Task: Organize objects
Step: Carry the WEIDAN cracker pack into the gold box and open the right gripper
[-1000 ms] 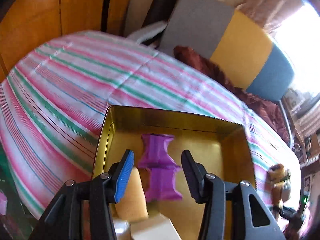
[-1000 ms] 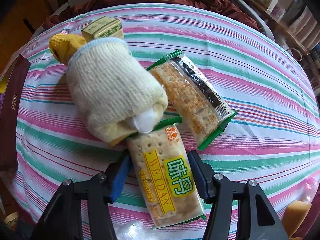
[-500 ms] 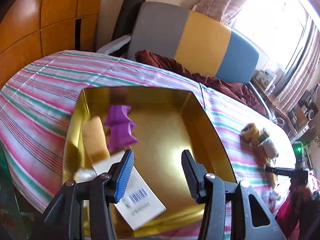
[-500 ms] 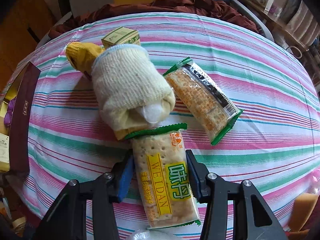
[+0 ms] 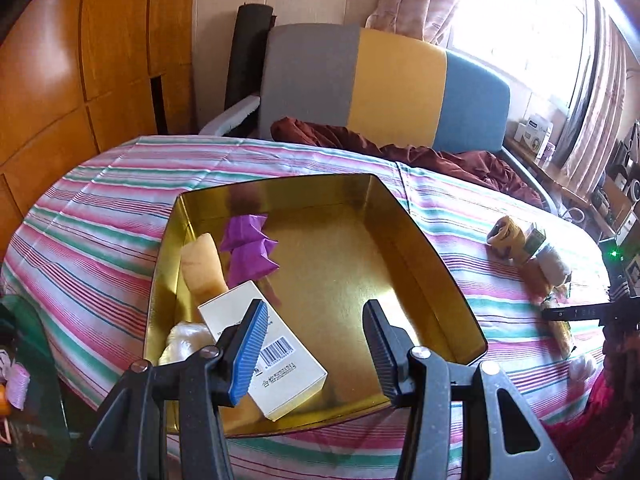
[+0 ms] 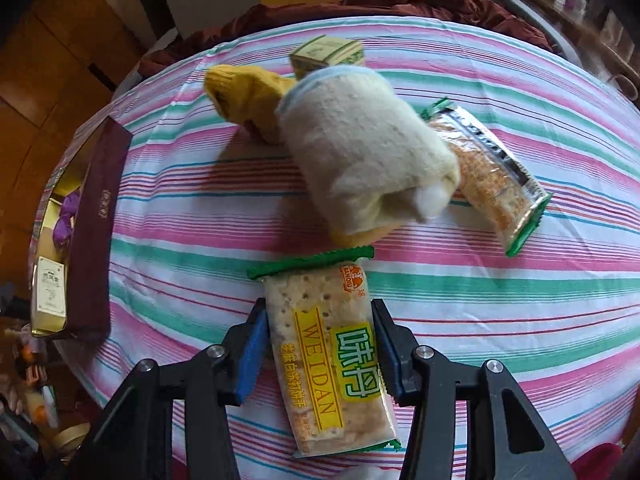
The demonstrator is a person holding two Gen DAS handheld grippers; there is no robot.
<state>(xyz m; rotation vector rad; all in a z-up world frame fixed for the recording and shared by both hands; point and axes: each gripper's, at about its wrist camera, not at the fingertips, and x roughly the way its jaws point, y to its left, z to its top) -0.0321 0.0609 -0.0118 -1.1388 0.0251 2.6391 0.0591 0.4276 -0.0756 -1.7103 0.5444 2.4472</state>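
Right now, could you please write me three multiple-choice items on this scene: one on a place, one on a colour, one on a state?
1. Where does the purple packet lie?
A. in the gold tin
B. on the striped cloth
C. on the chair

2. What colour is the crimped end of the Weidan cracker pack?
A. red
B. green
C. blue

3. How does the left gripper stand?
A. shut on a box
B. shut on a sock
C. open, holding nothing

Key: 1 A, it rests on the tin's floor; 2 B, the seal is green; 3 C, nothing sits between its pads.
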